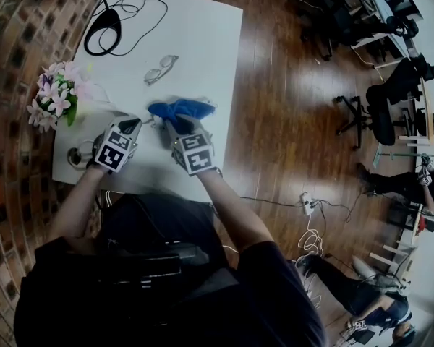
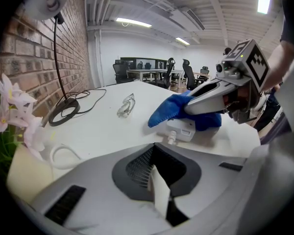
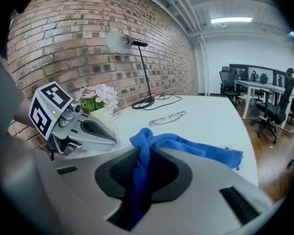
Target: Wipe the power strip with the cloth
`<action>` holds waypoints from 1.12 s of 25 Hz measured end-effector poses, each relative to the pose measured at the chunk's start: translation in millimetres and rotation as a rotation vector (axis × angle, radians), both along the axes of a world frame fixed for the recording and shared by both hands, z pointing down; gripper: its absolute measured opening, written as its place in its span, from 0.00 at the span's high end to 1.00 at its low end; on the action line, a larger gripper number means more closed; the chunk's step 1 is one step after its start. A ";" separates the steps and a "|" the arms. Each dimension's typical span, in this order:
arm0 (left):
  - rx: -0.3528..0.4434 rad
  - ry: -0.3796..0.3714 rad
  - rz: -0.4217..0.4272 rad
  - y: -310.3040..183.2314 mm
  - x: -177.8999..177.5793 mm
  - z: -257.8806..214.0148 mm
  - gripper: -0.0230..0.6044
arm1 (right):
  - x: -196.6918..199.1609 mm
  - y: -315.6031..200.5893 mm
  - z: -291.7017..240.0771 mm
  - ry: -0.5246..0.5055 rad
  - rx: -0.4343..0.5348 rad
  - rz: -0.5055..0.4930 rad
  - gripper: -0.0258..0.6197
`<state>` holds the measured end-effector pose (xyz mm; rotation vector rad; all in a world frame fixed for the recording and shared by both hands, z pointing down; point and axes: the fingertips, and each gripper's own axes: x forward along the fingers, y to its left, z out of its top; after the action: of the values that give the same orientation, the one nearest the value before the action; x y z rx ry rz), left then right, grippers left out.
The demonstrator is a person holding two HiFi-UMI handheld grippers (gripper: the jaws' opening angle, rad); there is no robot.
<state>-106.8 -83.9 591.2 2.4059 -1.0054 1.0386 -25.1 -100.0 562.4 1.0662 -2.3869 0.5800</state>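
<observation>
now right tool (image 1: 171, 124) grips blue cloth (image 1: 182, 108) atop white power strip (image 2: 182, 130).

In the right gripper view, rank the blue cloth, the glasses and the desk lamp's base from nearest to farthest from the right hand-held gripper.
1. Blue cloth: clamped in the right hand-held gripper, trailing off to the right.
2. Glasses: straight ahead, beyond the cloth.
3. Desk lamp's base: farthest back, just left of the glasses.
</observation>
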 end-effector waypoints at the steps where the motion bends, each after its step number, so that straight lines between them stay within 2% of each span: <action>1: -0.001 0.001 -0.001 0.6 0.0 0.3 0.94 | -1.9 1.4 0.2 -0.003 -0.002 -0.007 0.86; 18: -0.003 -0.002 0.007 1.2 -0.3 0.8 0.94 | -27.1 11.3 0.3 -0.022 -0.039 -0.113 0.86; 23: -0.001 -0.003 0.013 0.8 -0.4 0.8 0.94 | -31.6 12.4 0.7 0.021 -0.026 -0.142 0.86; 28: -0.002 -0.006 0.017 0.7 -1.2 2.3 0.94 | -33.1 12.5 2.1 0.016 -0.030 -0.162 0.86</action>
<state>-108.0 -83.2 593.5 2.4147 -0.9875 1.0531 -58.2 -87.5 564.6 0.8514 -2.4146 0.5461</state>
